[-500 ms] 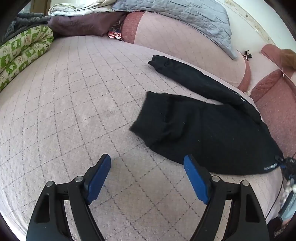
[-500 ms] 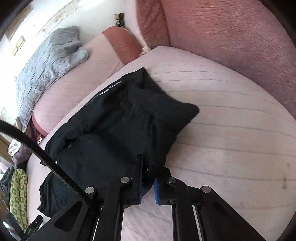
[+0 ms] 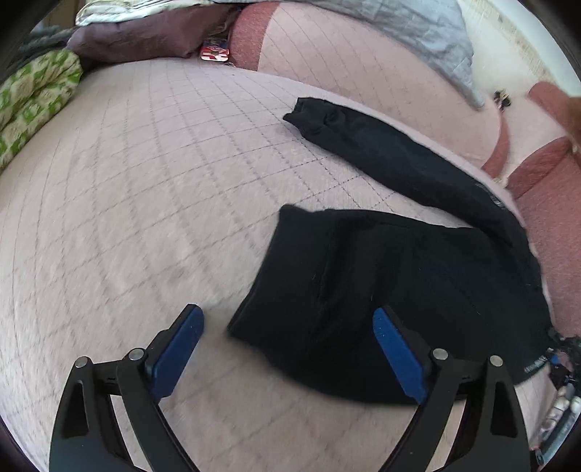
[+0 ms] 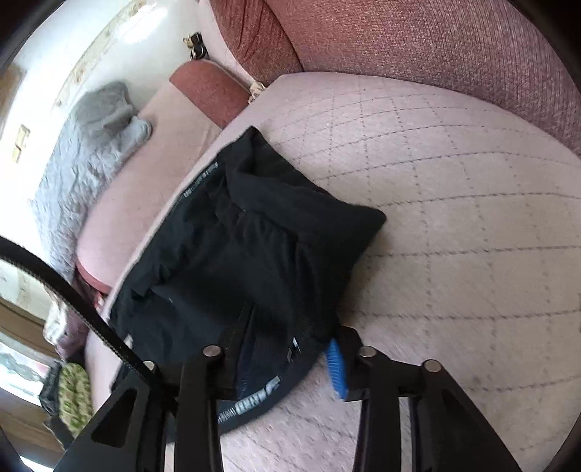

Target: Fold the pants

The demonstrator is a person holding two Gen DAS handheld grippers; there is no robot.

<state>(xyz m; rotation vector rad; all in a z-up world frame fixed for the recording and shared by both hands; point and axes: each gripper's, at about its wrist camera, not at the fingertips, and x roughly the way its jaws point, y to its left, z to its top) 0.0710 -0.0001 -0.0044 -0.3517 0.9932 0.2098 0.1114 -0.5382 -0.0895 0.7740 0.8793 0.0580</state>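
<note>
The black pants [image 3: 399, 276] lie on a pink quilted bed [image 3: 145, 218], one leg folded back over the body, the other leg [image 3: 381, 152] stretched away. My left gripper [image 3: 287, 348] is open, low over the near folded edge, its right pad [image 3: 397, 359] over the cloth. In the right wrist view the pants [image 4: 236, 254] show with the printed waistband [image 4: 254, 399] nearest. My right gripper [image 4: 290, 359] stands open, its jaws straddling the waistband edge without pinching it.
A green patterned blanket [image 3: 32, 101] and dark bedding [image 3: 145, 36] lie at the far left. A grey quilt [image 3: 417, 29] drapes the pink headboard cushion. Maroon upholstery [image 4: 435, 47] borders the bed. Small items sit at the bed edge [image 3: 563, 381].
My right gripper has opened and let go of the waistband. My left gripper has moved forward and right, now partly over the folded edge of the pants.
</note>
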